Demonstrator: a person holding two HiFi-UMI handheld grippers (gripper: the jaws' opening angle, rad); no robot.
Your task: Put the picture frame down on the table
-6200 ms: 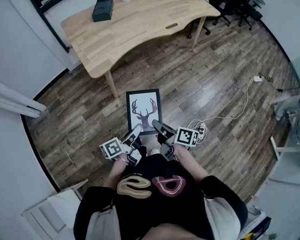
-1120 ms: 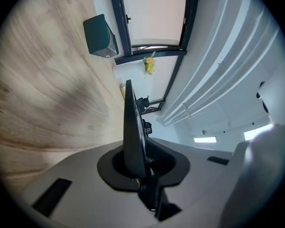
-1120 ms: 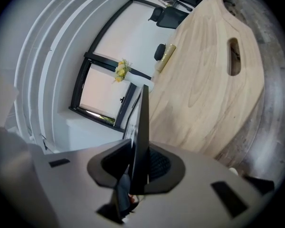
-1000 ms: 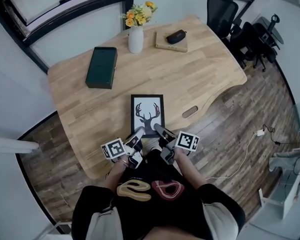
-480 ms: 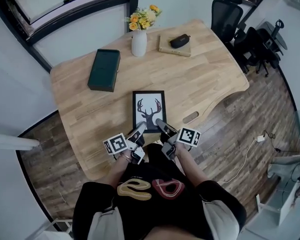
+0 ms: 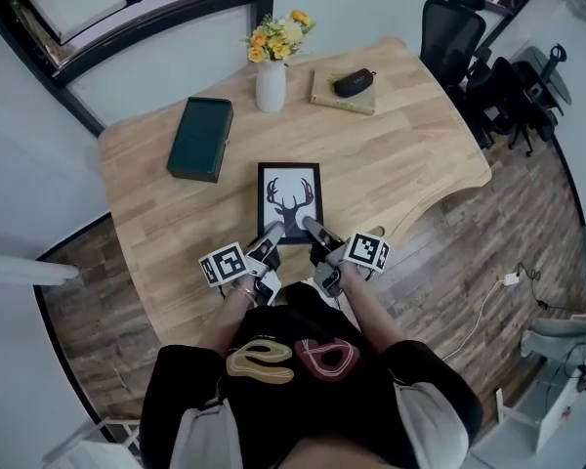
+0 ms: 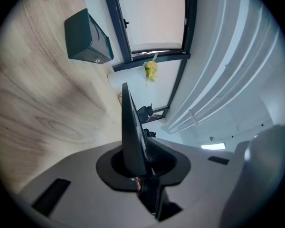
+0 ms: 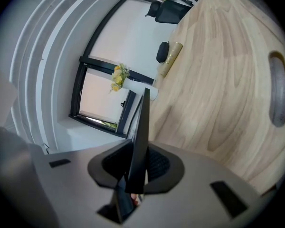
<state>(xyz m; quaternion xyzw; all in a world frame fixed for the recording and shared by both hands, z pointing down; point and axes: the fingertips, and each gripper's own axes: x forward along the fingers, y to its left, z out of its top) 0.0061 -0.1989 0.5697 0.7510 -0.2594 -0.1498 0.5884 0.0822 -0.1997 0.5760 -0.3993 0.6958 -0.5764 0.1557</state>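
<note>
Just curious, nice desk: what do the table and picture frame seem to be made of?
The table looks like light wood, matte; grain and plank seams show. The picture frame has a smooth black border, maybe plastic or painted wood.

One table (image 6: 410,154), one frame (image 6: 290,199), one box (image 6: 200,139), one vase (image 6: 271,86), one book (image 6: 343,96), one case (image 6: 355,82). Two grippers: left gripper (image 6: 272,233), right gripper (image 6: 311,229).
</note>
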